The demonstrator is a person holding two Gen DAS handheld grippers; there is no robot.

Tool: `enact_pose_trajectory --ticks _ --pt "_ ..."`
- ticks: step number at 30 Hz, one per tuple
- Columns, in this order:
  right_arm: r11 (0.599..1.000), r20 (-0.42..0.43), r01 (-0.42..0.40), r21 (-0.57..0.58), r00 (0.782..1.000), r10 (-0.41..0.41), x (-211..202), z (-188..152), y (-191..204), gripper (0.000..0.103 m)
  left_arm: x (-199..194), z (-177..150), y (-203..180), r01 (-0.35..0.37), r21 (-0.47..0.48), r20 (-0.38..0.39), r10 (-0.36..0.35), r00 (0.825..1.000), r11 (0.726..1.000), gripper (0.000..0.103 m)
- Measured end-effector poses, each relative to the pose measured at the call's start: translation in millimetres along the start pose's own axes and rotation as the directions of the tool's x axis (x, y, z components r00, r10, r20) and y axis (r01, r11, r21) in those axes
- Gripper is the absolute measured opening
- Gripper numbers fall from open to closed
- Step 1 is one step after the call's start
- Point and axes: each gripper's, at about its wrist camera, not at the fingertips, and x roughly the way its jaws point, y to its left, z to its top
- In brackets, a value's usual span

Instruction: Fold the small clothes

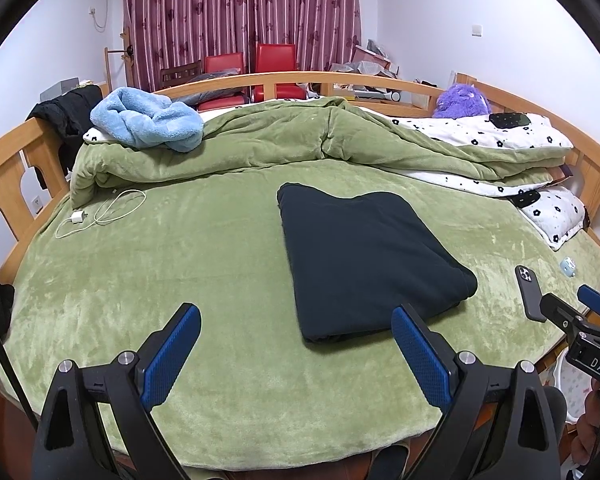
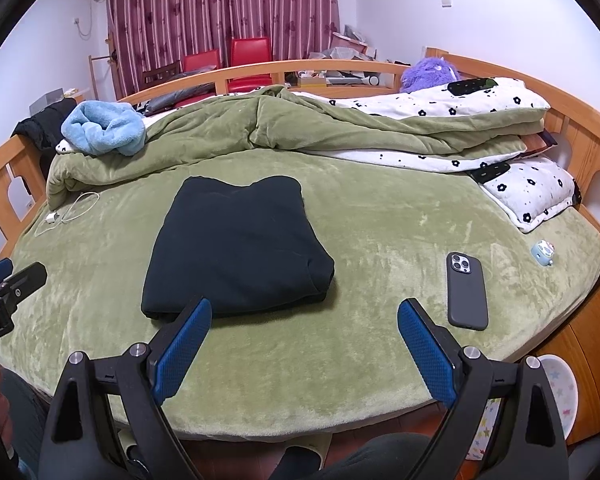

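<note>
Folded dark garment (image 1: 364,256) lying on green plush bedspread (image 1: 204,264), left gripper (image 1: 296,344) and right gripper (image 2: 304,336) both spread wide, holding nothing, smartphone (image 2: 467,292) just beside the right one.

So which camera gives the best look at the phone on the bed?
The right wrist view: the phone lies whole and unblocked, lenses clear. The left wrist view shows it small and warped at the edge, beside the right gripper.

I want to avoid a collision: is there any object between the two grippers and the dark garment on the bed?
Nothing visible stands in the way. The left gripper and right gripper are both open above bare green blanket, just short of the folded dark garment. The phone lies off to the right, apart from the garment.
</note>
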Motion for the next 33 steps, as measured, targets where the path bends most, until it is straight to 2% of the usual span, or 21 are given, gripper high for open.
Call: enact_pose_trajectory --ticks 33 --pt "1.0 -0.014 -0.007 0.005 1.0 0.007 8.6 4.7 8.2 0.093 -0.9 1.1 4.2 0.0 -0.003 0.001 0.0 1.0 1.0 0.097"
